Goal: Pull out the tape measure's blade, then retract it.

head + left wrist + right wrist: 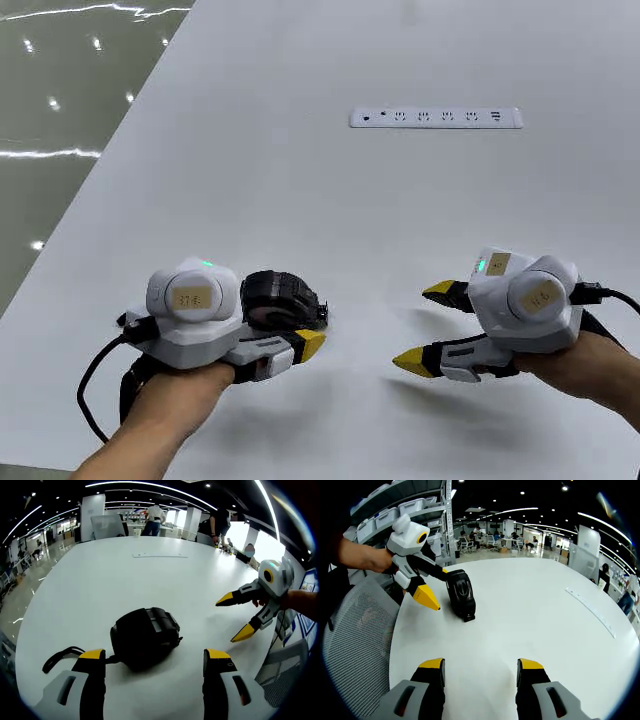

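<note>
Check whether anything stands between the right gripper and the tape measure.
Nothing visible does. Only bare white table lies between the open right gripper and the tape measure. The left gripper comes at the tape measure from the other side, jaws open either side of it.

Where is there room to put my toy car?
Bare: the wide stretch between the power strip and the tape measure, and the gap between the tape measure and the right tongs. Crowded: around the left tongs, close to the tape measure.
</note>
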{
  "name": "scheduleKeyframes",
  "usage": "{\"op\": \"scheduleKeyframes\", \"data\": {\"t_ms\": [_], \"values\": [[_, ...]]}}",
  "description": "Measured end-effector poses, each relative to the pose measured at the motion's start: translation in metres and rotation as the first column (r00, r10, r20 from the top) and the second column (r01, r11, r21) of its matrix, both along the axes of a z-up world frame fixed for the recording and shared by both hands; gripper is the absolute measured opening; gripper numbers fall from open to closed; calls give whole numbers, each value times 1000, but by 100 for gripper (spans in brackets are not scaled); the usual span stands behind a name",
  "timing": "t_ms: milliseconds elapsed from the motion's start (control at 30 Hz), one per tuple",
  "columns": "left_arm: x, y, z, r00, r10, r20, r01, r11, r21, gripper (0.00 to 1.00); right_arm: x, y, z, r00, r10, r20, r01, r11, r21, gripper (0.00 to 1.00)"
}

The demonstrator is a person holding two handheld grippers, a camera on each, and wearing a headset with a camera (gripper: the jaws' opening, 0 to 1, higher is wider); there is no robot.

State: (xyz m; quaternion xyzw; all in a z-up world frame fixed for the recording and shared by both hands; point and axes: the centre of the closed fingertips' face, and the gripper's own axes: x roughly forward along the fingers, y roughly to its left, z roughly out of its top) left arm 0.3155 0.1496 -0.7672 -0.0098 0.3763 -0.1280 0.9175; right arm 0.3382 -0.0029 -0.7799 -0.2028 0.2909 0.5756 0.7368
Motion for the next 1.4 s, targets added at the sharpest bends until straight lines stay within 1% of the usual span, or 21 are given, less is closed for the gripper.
{"op": "scheduleKeyframes", "data": {"t_ms": [33, 67, 200, 267, 333, 433, 533, 733, 767, 833, 867, 933, 1033, 1100, 1233, 1333, 1400], "values": [[-1, 0, 0, 1000, -4, 1, 4, 1000, 0, 77, 0, -1, 1, 1000, -7, 1, 7, 1000, 5, 57], [-3, -2, 1, 1000, -18, 7, 18, 1000, -3, 77, -1, -3, 2, 1000, -14, 0, 14, 1000, 11, 59], [-8, -2, 3, 999, -33, 25, 33, 999, -16, 77, -5, -10, 2, 999, -39, -9, 39, 999, 18, 63], [-11, -2, 2, 999, -42, 25, 42, 999, -16, 77, -7, -13, 2, 999, -47, -8, 47, 999, 17, 65], [-13, -2, 3, 998, -52, 33, 53, 998, -15, 77, -9, -16, 3, 998, -58, -13, 58, 998, 32, 67], [-16, -2, 4, 997, -64, 46, 65, 998, -10, 77, -12, -19, 4, 997, -79, -24, 80, 995, 55, 72], [-18, -1, 5, 996, -79, 53, 79, 997, -8, 78, -14, -23, 6, 996, -89, -19, 90, 994, 62, 72], [-24, -3, 10, 991, -107, 84, 108, 994, -9, 79, -19, -29, 9, 993, -119, -7, 119, 990, 82, 75], [-24, -3, 11, 989, -117, 94, 118, 993, -7, 80, -20, -30, 10, 992, -127, -4, 127, 988, 86, 76], [-27, -4, 13, 986, -131, 99, 132, 991, -6, 80, -22, -32, 11, 990, -144, -5, 144, 985, 97, 78], [-29, -4, 14, 986, -133, 102, 134, 991, -1, 81, -22, -34, 12, 988, -157, -4, 157, 983, 100, 79], [-31, -3, 13, 986, -136, 98, 135, 991, 10, 81, -24, -37, 13, 985, -173, 4, 172, 980, 100, 81], [-33, -2, 16, 985, -130, 114, 130, 992, 6, 82, -27, -42, 15, 980, -197, 8, 195, 975, 111, 84], [-34, -2, 17, 984, -132, 122, 132, 991, 12, 83, -26, -47, 18, 974, -225, 23, 221, 968, 120, 86], [-38, -3, 20, 981, -143, 130, 142, 990, 14, 86, -28, -54, 24, 963, -267, 36, 259, 955, 143, 92], [-41, -5, 21, 979, -149, 139, 150, 989, 7, 88, -32, -57, 23, 960, -279, 35, 272, 952, 140, 96], [-42, -7, 22, 978, -155, 142, 156, 988, 5, 89, -36, -59, 24, 958, -286, 26, 280, 949, 143, 96]]}}
